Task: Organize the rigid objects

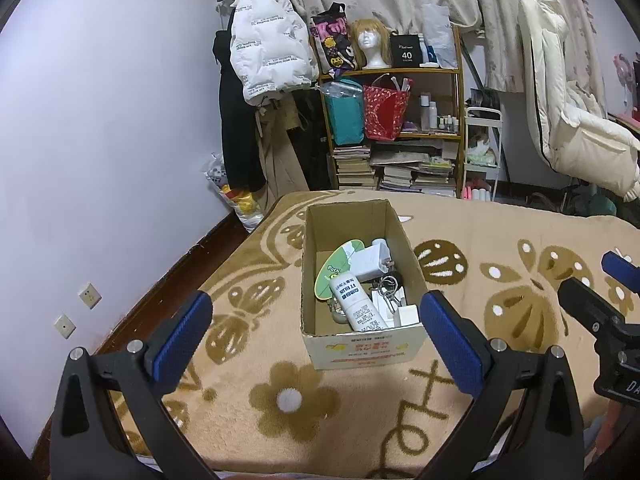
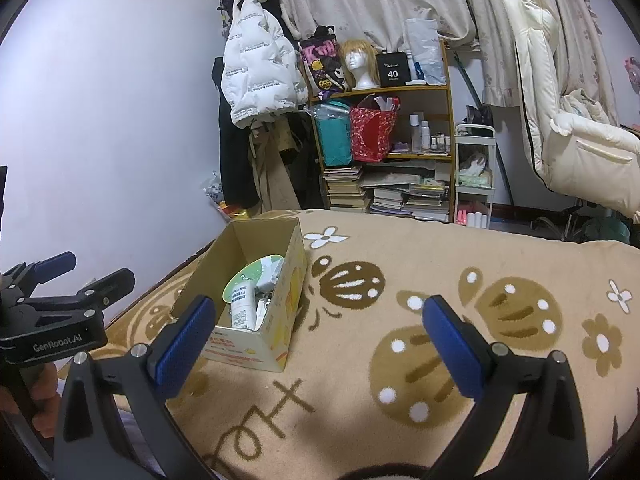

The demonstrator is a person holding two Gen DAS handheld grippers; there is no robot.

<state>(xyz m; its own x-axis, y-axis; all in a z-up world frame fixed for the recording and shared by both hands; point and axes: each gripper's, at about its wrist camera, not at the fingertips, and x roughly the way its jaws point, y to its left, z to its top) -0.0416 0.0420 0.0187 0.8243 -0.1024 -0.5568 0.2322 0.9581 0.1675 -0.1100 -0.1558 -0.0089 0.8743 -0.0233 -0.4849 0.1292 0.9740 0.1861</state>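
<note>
— Blue-padded fingers (image 1: 452, 332) of the left gripper (image 1: 316, 334) fill the bottom of the left wrist view, spread wide apart with nothing between them. What sits past them?

— An open cardboard box (image 1: 360, 350) on the bed blanket (image 1: 500, 368), beige with brown flowers and butterflies. The box stands just beyond the fingertips, its near wall between the two pads.

— And inside it?

— A white bottle (image 1: 358, 304) lying slanted toward the near wall, a white charger block (image 1: 370, 262) behind it, a green and white round card (image 1: 336, 270) leaning at the left wall, and a bunch of metal key rings (image 1: 388, 286) to the right of the bottle. Smaller white pieces sit in the near right corner; I cannot tell what they are.

— Anything at the right edge?

— The right gripper (image 1: 592, 280), dark with a blue pad, hovering over the blanket, well apart from the box.

— Now the right wrist view.

— The right gripper (image 2: 318, 338) again has its pads far apart and empty, over bare blanket (image 2: 360, 380). The box (image 2: 256, 344) is to the left, its near corner just behind the left pad. The bottle (image 2: 242, 306) and the green card (image 2: 250, 276) show over the rim.

— And the other one?

— The left gripper (image 2: 86, 270) is at the left edge, jaws parted, held by a hand (image 2: 42, 396). A bookshelf (image 2: 384, 92) stands beyond the bed.
</note>
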